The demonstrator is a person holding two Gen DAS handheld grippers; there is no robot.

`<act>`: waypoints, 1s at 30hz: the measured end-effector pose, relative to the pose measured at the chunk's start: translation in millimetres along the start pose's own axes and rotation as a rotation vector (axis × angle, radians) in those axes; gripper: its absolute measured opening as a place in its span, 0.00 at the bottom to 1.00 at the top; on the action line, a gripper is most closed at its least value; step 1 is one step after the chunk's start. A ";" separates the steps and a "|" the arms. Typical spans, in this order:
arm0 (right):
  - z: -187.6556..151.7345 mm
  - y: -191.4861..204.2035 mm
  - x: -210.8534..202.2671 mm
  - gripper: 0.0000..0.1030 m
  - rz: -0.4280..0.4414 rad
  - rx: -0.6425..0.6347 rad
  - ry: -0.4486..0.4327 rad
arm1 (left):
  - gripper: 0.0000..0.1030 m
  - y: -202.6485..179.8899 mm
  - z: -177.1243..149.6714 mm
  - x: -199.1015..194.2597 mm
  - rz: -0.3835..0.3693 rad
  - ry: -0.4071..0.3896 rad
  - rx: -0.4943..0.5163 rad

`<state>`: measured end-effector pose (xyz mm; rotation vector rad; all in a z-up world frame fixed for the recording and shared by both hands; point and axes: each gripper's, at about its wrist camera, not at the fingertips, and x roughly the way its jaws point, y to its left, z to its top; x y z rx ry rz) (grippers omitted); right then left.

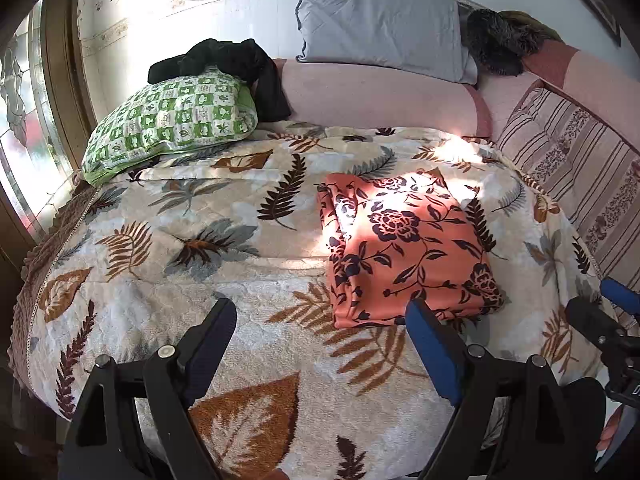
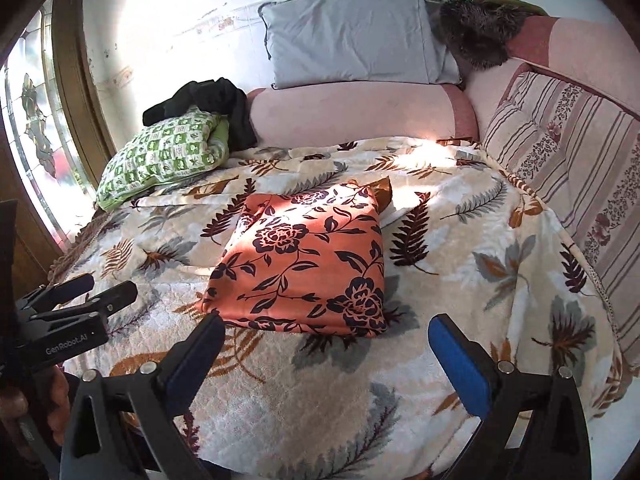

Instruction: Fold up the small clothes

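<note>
The folded orange cloth with dark floral print (image 2: 300, 260) lies as a flat, roughly square packet on the cream fleece blanket with brown and grey leaf pattern (image 2: 304, 396), about mid-bed. Its near edge is a neat straight fold; its left side shows loose layered edges, seen best in the left wrist view (image 1: 404, 248). A patch of sunlight crosses its far half.

Bare blanket (image 1: 168, 240) surrounds the packet on all sides: a wide stretch to its left, a narrower band to its right before the blanket drops over the bed edge, and open fleece in front.

The left gripper (image 1: 324, 320) hangs above that front stretch with jaws spread wide and nothing between them; its right finger overlaps the packet's near corner in the picture, and whether it touches cannot be told. The right gripper (image 2: 324, 332) is likewise held wide apart and empty, just short of the packet's near edge.

Farther out, a green-and-white checked pillow (image 2: 160, 160) sits at the far left corner with a black garment (image 2: 212, 104) heaped behind it. A pink bolster (image 2: 360, 112) runs along the head, a grey pillow (image 2: 352, 40) upright behind it against the white wall (image 2: 168, 32). A striped pink cushion (image 2: 568, 152) lines the right side. A stained-glass window (image 1: 20, 112) bounds the left.
</note>
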<state>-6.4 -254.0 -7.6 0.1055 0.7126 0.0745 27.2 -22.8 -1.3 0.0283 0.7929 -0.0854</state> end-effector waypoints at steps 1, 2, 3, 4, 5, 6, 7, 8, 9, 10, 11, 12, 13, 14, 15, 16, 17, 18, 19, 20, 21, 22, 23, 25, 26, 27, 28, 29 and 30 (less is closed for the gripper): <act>1.4 1.1 -0.7 1.00 -0.007 -0.005 0.000 | 0.84 -1.1 1.2 -2.2 -0.018 -0.002 -0.002; 2.2 2.2 -1.6 1.00 -0.012 -0.009 0.002 | 0.86 -1.7 2.5 -3.4 -0.034 -0.002 -0.005; 3.0 3.0 -2.2 1.00 -0.013 -0.011 0.002 | 0.89 -2.1 3.5 -4.1 -0.047 0.001 -0.011; 3.3 3.7 -2.8 1.00 -0.009 -0.013 0.001 | 0.91 -2.4 4.0 -4.8 -0.048 -0.001 -0.019; 2.9 4.7 -2.9 1.00 -0.007 -0.015 0.004 | 0.93 -3.2 4.1 -5.3 -0.035 -0.006 -0.022; 3.0 5.2 -2.0 1.00 -0.006 -0.020 0.010 | 0.94 -4.3 4.3 -5.6 -0.018 -0.010 -0.020; 2.3 6.0 -1.2 1.00 -0.007 -0.025 0.016 | 0.94 -5.2 4.6 -5.3 -0.005 -0.010 -0.015; 1.7 7.0 -0.5 1.00 -0.008 -0.030 0.021 | 0.94 -5.3 4.8 -4.5 0.001 -0.007 -0.011; 0.9 8.1 0.0 1.00 -0.010 -0.035 0.026 | 0.94 -6.1 4.9 -3.9 0.004 -0.004 -0.007; 0.3 9.0 0.3 1.00 -0.012 -0.039 0.030 | 0.94 -6.3 5.0 -3.2 0.006 -0.001 -0.005; 0.5 9.4 0.6 1.00 -0.013 -0.040 0.032 | 0.94 -6.3 5.3 -2.8 0.004 -0.001 -0.006; 0.5 9.8 0.4 1.00 -0.013 -0.040 0.032 | 0.94 -6.4 5.8 -2.9 0.002 -0.003 -0.007; 0.9 10.1 0.2 1.00 -0.011 -0.040 0.032 | 0.94 -6.8 6.5 -3.0 0.001 -0.006 -0.008; 1.7 10.6 0.3 1.00 -0.010 -0.042 0.032 | 0.94 -7.2 7.3 -3.1 -0.001 -0.009 -0.008; 2.2 11.4 0.4 1.00 -0.009 -0.044 0.033 | 0.94 -8.3 8.1 -3.1 -0.001 -0.013 -0.004; 2.6 12.1 0.4 1.00 -0.010 -0.047 0.034 | 0.94 -9.7 8.7 -3.2 0.004 -0.016 0.004; 3.3 12.8 0.4 1.00 -0.009 -0.050 0.034 | 0.94 -11.1 9.5 -3.4 0.012 -0.020 0.012; 3.9 13.4 0.4 1.00 -0.007 -0.052 0.034 | 0.94 -12.7 10.2 -3.4 0.018 -0.024 0.020; 4.8 13.8 0.6 1.00 -0.006 -0.054 0.035 | 0.94 -14.2 11.2 -3.1 0.019 -0.025 0.026; 5.6 14.3 0.9 1.00 -0.004 -0.057 0.035 | 0.94 -15.4 12.1 -2.8 0.015 -0.026 0.028; 6.3 14.6 1.3 1.00 -0.003 -0.058 0.034 | 0.94 -16.4 12.9 -2.3 0.010 -0.027 0.028; 6.9 14.7 2.0 1.00 -0.002 -0.058 0.036 | 0.94 -17.5 13.6 -2.1 0.007 -0.032 0.029; 7.2 15.0 2.7 1.00 0.000 -0.058 0.037 | 0.94 -18.6 14.3 -1.9 0.003 -0.038 0.031; 7.3 15.0 3.7 1.00 0.002 -0.059 0.039 | 0.94 -21.0 16.1 -0.5 0.005 -0.038 0.039; 7.4 14.8 4.7 1.00 0.002 -0.059 0.041 | 0.94 -22.0 16.8 0.4 0.006 -0.037 0.043; 7.4 14.3 5.6 1.00 0.003 -0.057 0.043 | 0.94 -22.9 17.5 1.1 0.006 -0.039 0.044; 7.3 13.8 6.5 1.00 0.005 -0.055 0.045 | 0.95 -24.0 18.3 1.9 0.009 -0.039 0.046; 7.2 13.2 7.8 1.00 0.005 -0.053 0.048 | 0.95 -24.9 19.0 3.2 0.011 -0.036 0.049; 6.9 12.6 8.9 1.00 0.005 -0.051 0.050 | 0.95 -25.1 19.4 4.5 0.009 -0.035 0.049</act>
